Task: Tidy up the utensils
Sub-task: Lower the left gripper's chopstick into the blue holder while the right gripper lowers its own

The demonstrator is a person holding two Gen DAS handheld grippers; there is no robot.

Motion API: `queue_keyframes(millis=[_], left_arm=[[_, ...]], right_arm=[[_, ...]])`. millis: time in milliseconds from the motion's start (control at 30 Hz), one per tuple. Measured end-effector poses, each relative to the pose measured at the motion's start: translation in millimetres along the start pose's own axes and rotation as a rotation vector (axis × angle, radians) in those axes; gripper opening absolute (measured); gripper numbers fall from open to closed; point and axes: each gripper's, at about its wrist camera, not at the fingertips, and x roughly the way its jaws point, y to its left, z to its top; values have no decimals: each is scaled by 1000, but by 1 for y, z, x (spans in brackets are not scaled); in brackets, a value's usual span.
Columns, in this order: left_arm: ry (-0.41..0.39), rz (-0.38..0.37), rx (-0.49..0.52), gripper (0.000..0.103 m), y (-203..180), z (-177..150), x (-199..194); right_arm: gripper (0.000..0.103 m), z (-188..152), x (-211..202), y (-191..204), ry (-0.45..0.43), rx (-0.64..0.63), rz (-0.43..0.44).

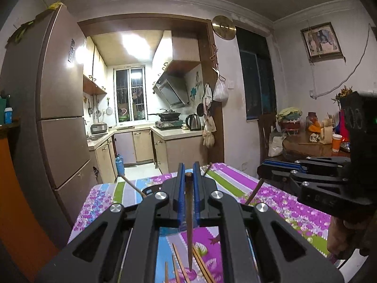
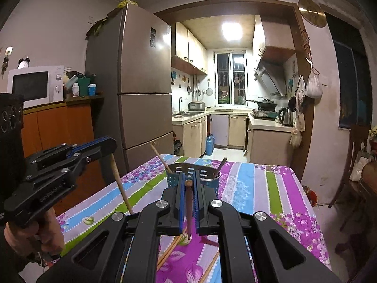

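Loose chopsticks (image 1: 181, 266) lie nearest, on the flowered tabletop (image 1: 294, 202) right under the left tool (image 1: 189, 172), with more of them showing under the right tool (image 2: 188, 180) in its own view. Starting at the left: the left tool is closed narrow on a single brown chopstick (image 1: 189, 224), pinched near its thick top end between the blue pads, so that most of its length hangs free below the grip with the tip just over the loose ones. That high grip is the first risk, I judge: with so little held, the stick can swing or twist in the pads and slide out, or its dangling tip can catch the loose chopsticks and scatter them. Further along, the utensil holder (image 2: 193, 176), a perforated metal cup with a blue side, stands near the middle of the cloth, ahead of both tools and apart from them, and it already carries two sticks leaning outward, one to the left (image 2: 161, 158) and one to the right (image 2: 221, 164). Those leaning sticks could be knocked, or the light holder tipped, if a new stick comes in at a slant. On the right, the right tool is likewise closed narrow on a second brown chopstick (image 2: 188, 210), gripped near its top and hanging down toward the cloth. Both tools are near each other and face the same holder, so they may collide if they go in together.
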Motion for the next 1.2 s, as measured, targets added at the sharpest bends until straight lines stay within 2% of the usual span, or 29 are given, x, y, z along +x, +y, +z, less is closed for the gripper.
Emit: queue_keyframes(millis=[233, 433, 700, 900, 1200], left_arm=[[-27, 11, -3, 5, 6, 36, 7], [-60, 13, -22, 5, 15, 78, 20], [-102, 47, -22, 5, 26, 123, 44], [-105, 62, -44, 5, 41, 142, 71], [-48, 49, -62, 5, 58, 127, 114]], right_arm=[[8, 47, 3, -3, 23, -29, 18], [8, 104, 2, -7, -1, -44, 26], [8, 165, 32, -12, 14, -49, 26], [8, 180, 72, -16, 66, -45, 9], [8, 168, 124, -25, 153, -19, -9]])
